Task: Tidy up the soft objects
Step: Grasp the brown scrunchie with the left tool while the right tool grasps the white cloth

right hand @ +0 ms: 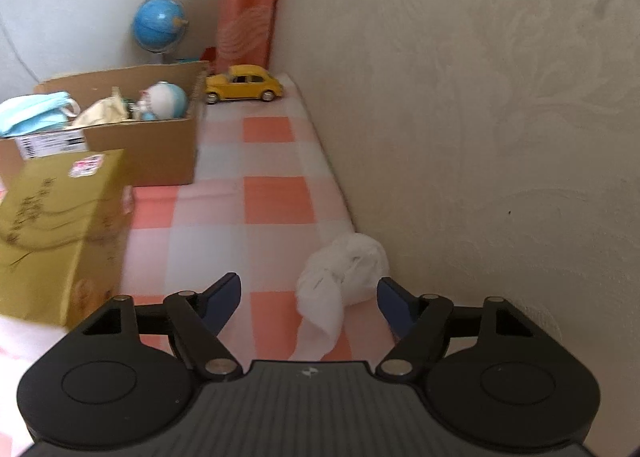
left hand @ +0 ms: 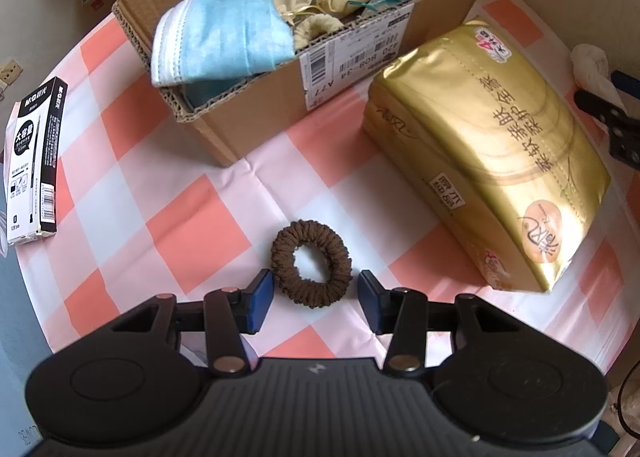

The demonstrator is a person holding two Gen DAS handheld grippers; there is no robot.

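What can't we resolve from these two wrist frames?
- Left wrist view: lower layer of the cardboard box is hidden under the blue face masks.
- Left wrist view: right gripper is cut off by the frame edge; its jaws don't show there.
- Right wrist view: gold tissue pack is motion-blurred, print unreadable.
- Right wrist view: near end of the white cloth runs behind the gripper body.
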